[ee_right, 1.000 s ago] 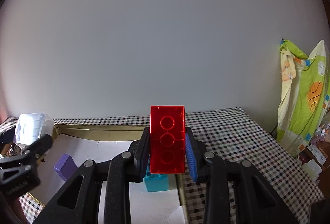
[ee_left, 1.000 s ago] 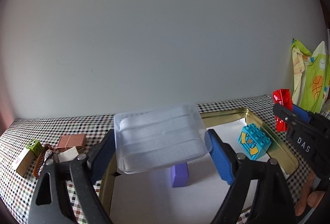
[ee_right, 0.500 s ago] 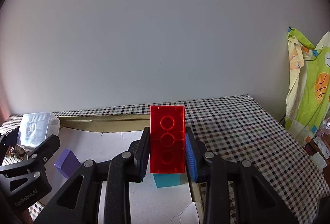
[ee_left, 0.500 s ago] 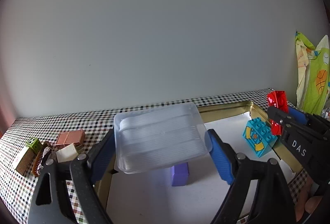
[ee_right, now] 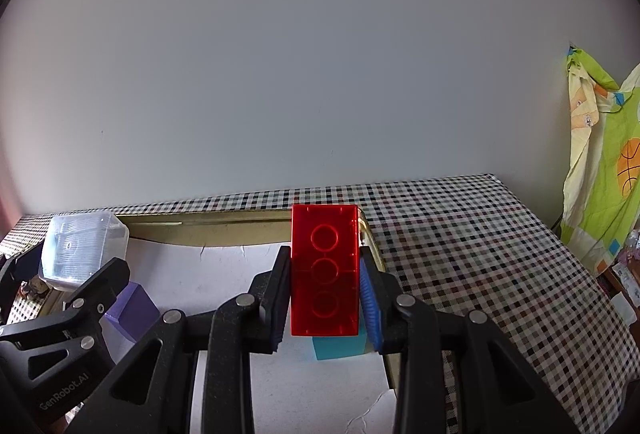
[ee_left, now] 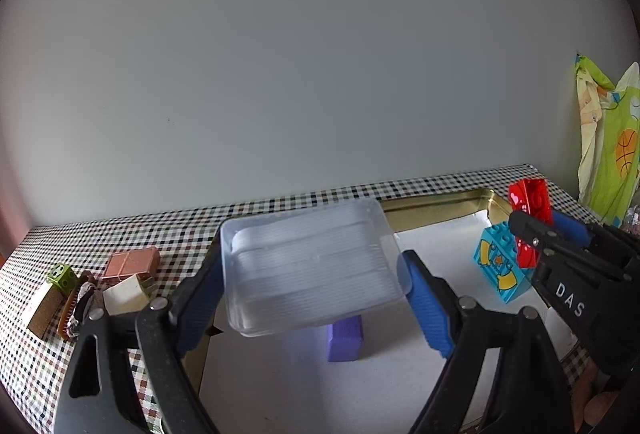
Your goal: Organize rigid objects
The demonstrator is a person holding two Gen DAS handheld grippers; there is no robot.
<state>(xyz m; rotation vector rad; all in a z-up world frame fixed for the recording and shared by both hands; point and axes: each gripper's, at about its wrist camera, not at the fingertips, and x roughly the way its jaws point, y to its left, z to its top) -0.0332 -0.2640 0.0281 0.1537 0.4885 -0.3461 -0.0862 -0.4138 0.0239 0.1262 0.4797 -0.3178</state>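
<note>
My left gripper (ee_left: 310, 308) is shut on a clear plastic box (ee_left: 312, 266) and holds it above the left part of a gold tray (ee_left: 440, 203) lined with white paper. A purple block (ee_left: 345, 339) lies in the tray beneath the box. My right gripper (ee_right: 325, 308) is shut on a translucent red brick (ee_right: 324, 270), held upright over a blue printed brick (ee_right: 340, 347) in the tray's right part. In the left wrist view the red brick (ee_left: 530, 196) and blue brick (ee_left: 498, 270) show at the right. The clear box (ee_right: 80, 250) also shows in the right wrist view.
A checkered cloth (ee_right: 480, 242) covers the table. Left of the tray lie a copper-coloured box (ee_left: 130, 264), a cream block (ee_left: 124, 300), a green cube (ee_left: 61, 274), a comb (ee_left: 68, 314) and a brown block (ee_left: 42, 308). A colourful cloth (ee_right: 600, 162) hangs at the right. A grey wall stands behind.
Both grippers have kept their hold. The right gripper with the red brick has moved left, over the tray and the blue brick. The left gripper's view shifted slightly.
</note>
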